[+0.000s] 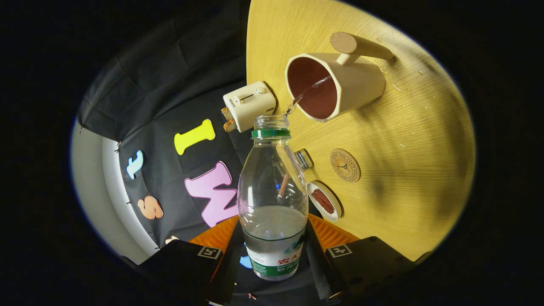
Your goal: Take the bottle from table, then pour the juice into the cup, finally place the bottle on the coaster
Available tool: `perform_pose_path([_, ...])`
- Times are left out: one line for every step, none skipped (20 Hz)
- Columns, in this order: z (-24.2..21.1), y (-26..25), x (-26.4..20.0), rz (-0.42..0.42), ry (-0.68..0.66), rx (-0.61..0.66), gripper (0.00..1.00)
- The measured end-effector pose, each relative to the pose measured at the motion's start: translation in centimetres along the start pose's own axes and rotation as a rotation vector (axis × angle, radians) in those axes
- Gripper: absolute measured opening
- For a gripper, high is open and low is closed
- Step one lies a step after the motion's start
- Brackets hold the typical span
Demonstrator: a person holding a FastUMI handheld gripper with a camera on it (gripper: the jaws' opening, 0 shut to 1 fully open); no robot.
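While the view is rolled so that the yellow wood-grain table [425, 178] runs up the side, the gripper [275, 259] grasps the clear plastic bottle with a green neck ring and a green-and-white label [273, 199], one finger [231, 263] pressed on each flank of its labelled lower part. The bottle is uncapped and tilted towards the cream faceted cup with a dark red inside and a round wooden handle [340, 85], which stands on the table just beyond the bottle's mouth. A thin stream of liquid [306, 93] runs from the mouth across the cup's rim into its interior. Cloudy liquid fills roughly the lower third of the bottle.

Beside the bottle's shoulder, on the table, lies a round wooden coaster with an engraved mark [345, 165], bare and apart from the cup. Near it, closer to the fingers, sits a small white oval dish holding reddish-brown strips [324, 201], and a small glass jar [304, 160] shows just behind the bottle. A small cream toaster with slices in its slots [248, 106] stands at the table's edge, next to the cup. Scattered droplets [408, 93] glisten on the wood past the cup's handle.
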State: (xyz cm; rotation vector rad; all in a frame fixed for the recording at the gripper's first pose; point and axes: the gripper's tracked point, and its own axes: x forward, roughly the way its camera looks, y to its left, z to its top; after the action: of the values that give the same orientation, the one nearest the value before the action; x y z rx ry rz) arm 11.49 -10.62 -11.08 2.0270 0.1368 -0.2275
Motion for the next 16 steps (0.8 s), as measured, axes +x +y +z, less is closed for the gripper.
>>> perform_pose_path([0.0, 0.1, 0.0, 0.001, -0.001, 0.014, 0.75])
perform_pose_path([-0.1, 0.4, 0.0, 0.005, -0.002, 0.029, 0.75])
perform_pose_path([0.1, 0.6, 0.1, 0.009, -0.006, 0.044, 0.75])
perform_pose_path([0.1, 0.8, 0.1, 0.013, -0.01, 0.059, 0.75])
perform_pose_path([0.1, 1.1, 0.1, 0.017, -0.013, 0.074, 0.75])
perform_pose_path([0.1, 1.2, 0.2, 0.019, -0.015, 0.087, 0.75])
perform_pose_path([0.1, 1.5, 0.2, 0.022, -0.017, 0.099, 0.75])
perform_pose_path([0.1, 1.7, 0.2, 0.025, -0.019, 0.112, 0.75])
perform_pose_path([0.2, 1.9, 0.2, 0.029, -0.024, 0.127, 0.75])
perform_pose_path([0.3, 2.2, 0.2, 0.038, -0.028, 0.146, 0.75])
perform_pose_path([0.4, 2.7, 0.2, 0.049, -0.034, 0.166, 0.75])
perform_pose_path([0.6, 3.1, 0.3, 0.059, -0.043, 0.184, 0.75])
perform_pose_path([0.8, 3.5, 0.3, 0.068, -0.051, 0.201, 0.75])
perform_pose_path([1.0, 3.9, 0.3, 0.074, -0.059, 0.213, 0.75])
perform_pose_path([1.1, 4.2, 0.2, 0.076, -0.063, 0.222, 0.75])
perform_pose_path([1.1, 4.4, 0.3, 0.077, -0.062, 0.23, 0.75])
